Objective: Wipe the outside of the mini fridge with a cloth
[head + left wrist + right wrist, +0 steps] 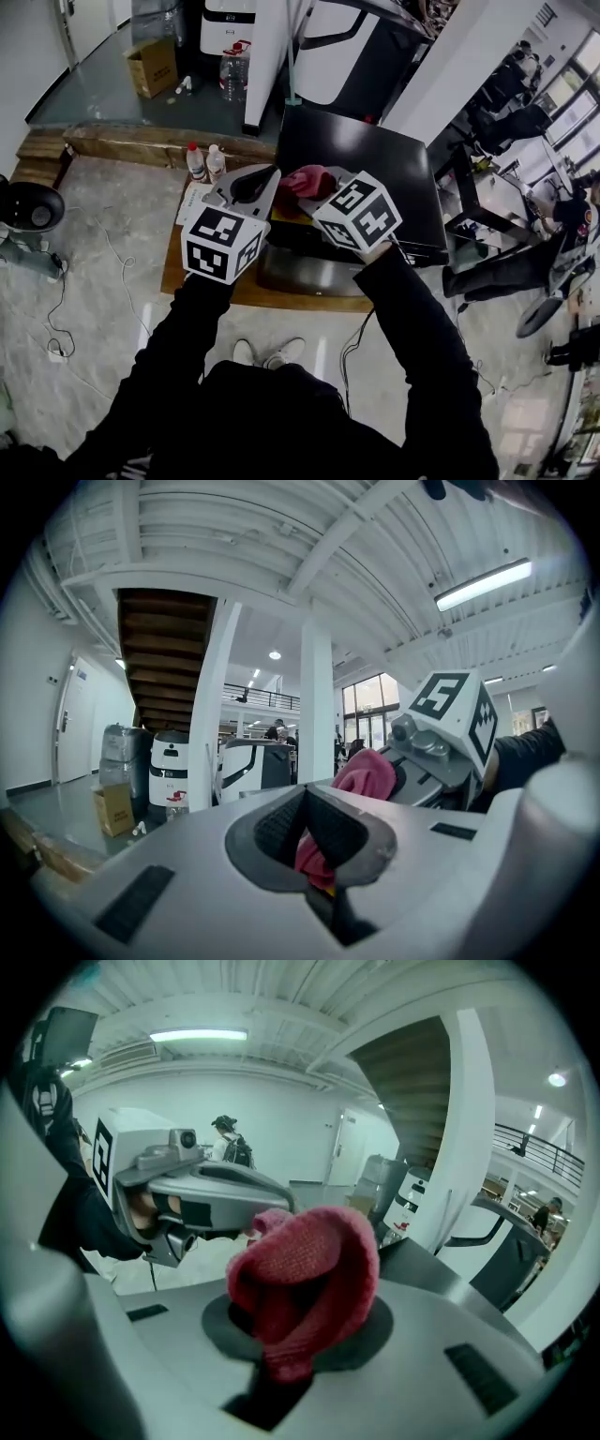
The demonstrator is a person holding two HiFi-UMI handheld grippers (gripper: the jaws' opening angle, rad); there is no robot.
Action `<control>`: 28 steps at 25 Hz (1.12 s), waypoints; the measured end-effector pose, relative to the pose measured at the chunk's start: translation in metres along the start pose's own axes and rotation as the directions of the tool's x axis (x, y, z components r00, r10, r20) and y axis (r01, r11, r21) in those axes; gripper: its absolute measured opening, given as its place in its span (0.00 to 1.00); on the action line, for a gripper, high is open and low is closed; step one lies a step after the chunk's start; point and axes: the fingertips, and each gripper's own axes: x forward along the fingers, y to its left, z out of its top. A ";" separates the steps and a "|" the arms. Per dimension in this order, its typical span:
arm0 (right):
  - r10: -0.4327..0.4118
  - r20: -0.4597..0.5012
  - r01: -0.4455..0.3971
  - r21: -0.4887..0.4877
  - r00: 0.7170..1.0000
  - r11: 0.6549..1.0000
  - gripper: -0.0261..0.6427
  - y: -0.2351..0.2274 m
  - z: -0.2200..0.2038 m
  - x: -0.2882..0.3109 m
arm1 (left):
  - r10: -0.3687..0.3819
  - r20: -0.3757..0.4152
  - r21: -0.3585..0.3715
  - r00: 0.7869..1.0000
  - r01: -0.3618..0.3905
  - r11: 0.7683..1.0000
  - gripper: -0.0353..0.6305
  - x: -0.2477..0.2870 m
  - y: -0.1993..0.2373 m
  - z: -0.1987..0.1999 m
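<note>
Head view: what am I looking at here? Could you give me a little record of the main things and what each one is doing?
cloth: red, bunched, held between both grippers
left gripper: shut on the cloth
right gripper: shut on the cloth
mini fridge: black, below the grippers, on a wooden platform
contact: cannot tell whether the cloth touches the mini fridge
bottles: two, standing left of the mini fridge
</note>
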 end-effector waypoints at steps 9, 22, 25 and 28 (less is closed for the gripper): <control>-0.101 -0.099 0.087 -0.132 0.990 0.987 0.15 -0.010 -0.027 0.012 | -0.036 -0.045 -0.013 0.998 0.036 0.999 0.06 0.004 -0.027 -0.023; -0.182 -0.106 0.171 -0.103 0.978 0.980 0.15 -0.071 -0.107 -0.078 | -0.023 -0.063 0.020 0.998 0.024 1.000 0.06 0.048 -0.119 -0.012; -0.199 -0.111 0.190 -0.091 0.974 0.978 0.15 -0.084 -0.129 -0.103 | -0.044 -0.068 0.029 0.997 0.046 0.998 0.06 0.063 -0.149 -0.011; -0.215 -0.117 0.206 -0.079 0.970 0.975 0.15 -0.099 -0.150 -0.127 | -0.067 -0.070 0.035 0.995 0.070 0.997 0.06 0.082 -0.178 -0.008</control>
